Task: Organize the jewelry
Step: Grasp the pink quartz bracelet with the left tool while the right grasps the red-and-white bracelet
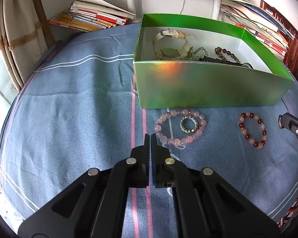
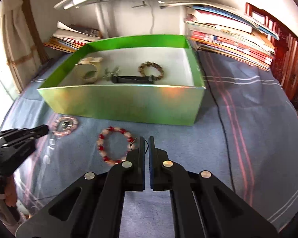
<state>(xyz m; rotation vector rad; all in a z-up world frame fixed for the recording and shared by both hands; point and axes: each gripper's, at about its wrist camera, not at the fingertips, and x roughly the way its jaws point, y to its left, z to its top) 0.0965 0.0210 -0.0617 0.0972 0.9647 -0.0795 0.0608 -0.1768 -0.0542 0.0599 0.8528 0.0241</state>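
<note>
A green box [image 1: 208,83] [image 2: 119,103] stands on blue cloth and holds a pale watch [image 1: 168,45], a brown bead bracelet [image 2: 151,70] and a black strap [image 2: 133,79]. In front of the box lies a pink bead bracelet [image 1: 163,138] [image 2: 55,131] with a silver ring [image 1: 188,131] inside its loop. My left gripper [image 1: 150,135] is shut and empty, its tips beside the pink bracelet's left edge. A red-and-pink bracelet [image 1: 241,125] [image 2: 100,147] lies further right. My right gripper [image 2: 146,138] is shut just right of it; the bracelet's thin dark thread runs between the fingers.
Stacks of books [image 1: 93,17] [image 2: 232,39] lie behind the box on both sides. A curtain [image 1: 14,45] hangs at the left. A hand [image 2: 8,194] holds the left gripper's handle at the lower left of the right wrist view. Bare cloth spreads left of the box.
</note>
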